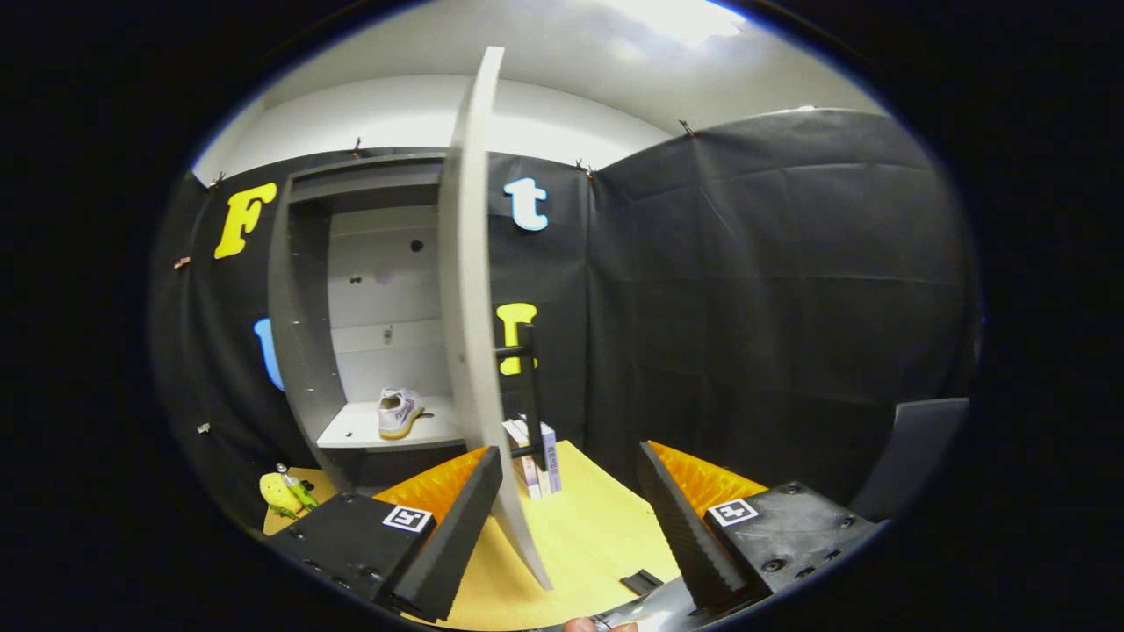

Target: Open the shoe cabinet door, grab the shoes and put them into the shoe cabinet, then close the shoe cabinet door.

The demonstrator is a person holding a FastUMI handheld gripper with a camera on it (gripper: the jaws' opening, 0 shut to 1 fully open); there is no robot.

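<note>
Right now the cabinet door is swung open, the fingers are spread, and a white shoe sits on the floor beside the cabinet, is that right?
Not quite. In the gripper view the shoe sits on a shelf inside the cabinet, not on the floor. The rest holds: the door is swung open and the fingers are spread, gripping nothing.

No readable text; print on books' (537, 456) spines too small to read.

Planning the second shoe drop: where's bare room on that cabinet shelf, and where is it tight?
The shelf is bare left of the white shoe, toward the cabinet's side wall. Right of the shoe, the open door edge blocks the way. Yellow floor lies bare just ahead of the open gripper. Crowded: books beyond the door handle.
</note>
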